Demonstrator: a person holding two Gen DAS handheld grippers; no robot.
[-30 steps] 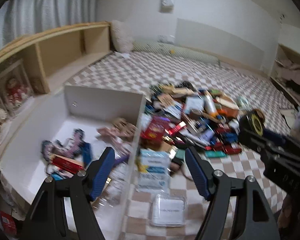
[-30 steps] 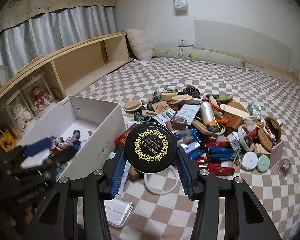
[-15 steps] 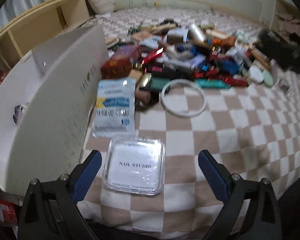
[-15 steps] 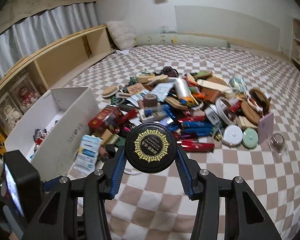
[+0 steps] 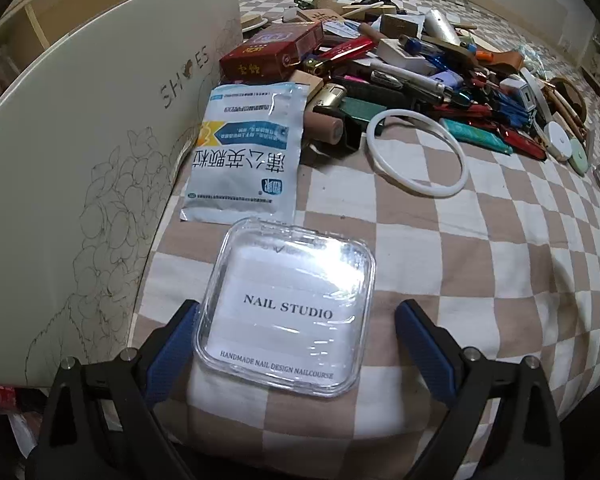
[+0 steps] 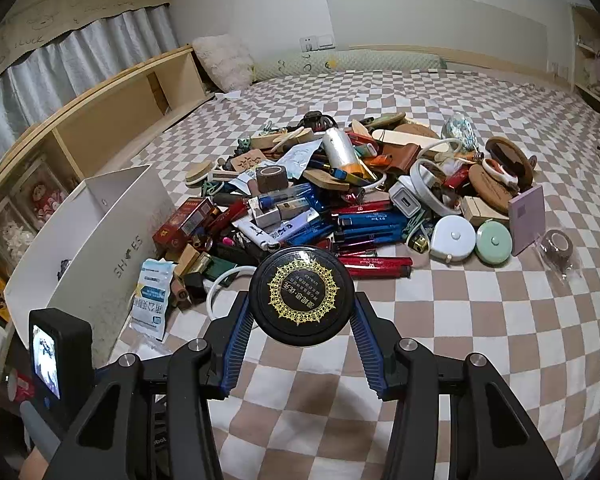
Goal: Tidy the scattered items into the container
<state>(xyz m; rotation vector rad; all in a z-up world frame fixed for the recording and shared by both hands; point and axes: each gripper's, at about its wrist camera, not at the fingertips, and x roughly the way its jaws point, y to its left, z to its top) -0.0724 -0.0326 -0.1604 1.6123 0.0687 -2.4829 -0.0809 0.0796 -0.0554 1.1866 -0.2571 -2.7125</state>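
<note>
Left wrist: left gripper [image 5: 296, 334] spread wide, jaws just closing slightly, straddling the clear Nail Studio case [image 5: 286, 312] beside the shoe box [image 5: 100, 152], no contact yet. Right gripper [image 6: 302, 316] clamps the round black tin [image 6: 302, 296], likely box-bound.

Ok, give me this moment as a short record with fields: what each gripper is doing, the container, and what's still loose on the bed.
left gripper: open, jaws just widened then eased in slightly, straddling the clear Nail Studio case, pads not pressing
right gripper: shut on the black round tin, held above the checked bedspread
container: white shoe box, beside the case
still loose: blue-white sachet, white ring, red box, large mixed pile
</note>
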